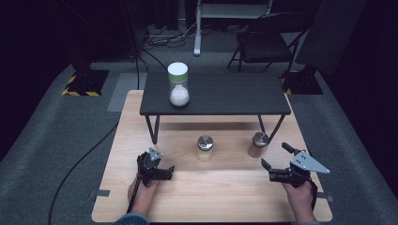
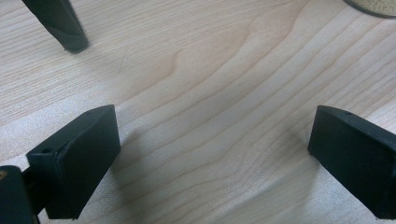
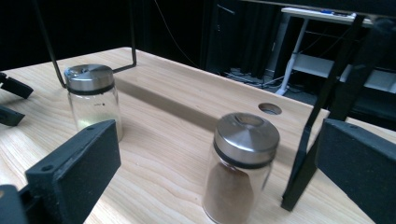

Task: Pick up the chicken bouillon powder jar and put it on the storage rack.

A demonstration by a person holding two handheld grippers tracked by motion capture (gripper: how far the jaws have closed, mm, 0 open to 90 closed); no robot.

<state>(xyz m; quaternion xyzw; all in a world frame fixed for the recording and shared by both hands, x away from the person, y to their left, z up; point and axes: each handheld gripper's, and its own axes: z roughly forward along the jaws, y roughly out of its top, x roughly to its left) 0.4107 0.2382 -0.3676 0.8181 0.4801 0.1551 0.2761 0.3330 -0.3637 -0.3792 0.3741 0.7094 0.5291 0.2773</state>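
Note:
Two small glass jars with metal lids stand on the wooden table in front of a low black stand. One holds pale contents, the other brown powder. On the stand's top sits a taller jar with a white and green lid and white powder. My left gripper hangs open over bare wood, left of the pale jar. My right gripper is open, just right of the brown jar and facing it, with nothing between its jaws.
A stand leg's foot rests just ahead of the left gripper. Another leg rises right beside the brown jar. A round hole is cut in the tabletop. A folding chair and cables lie on the floor beyond.

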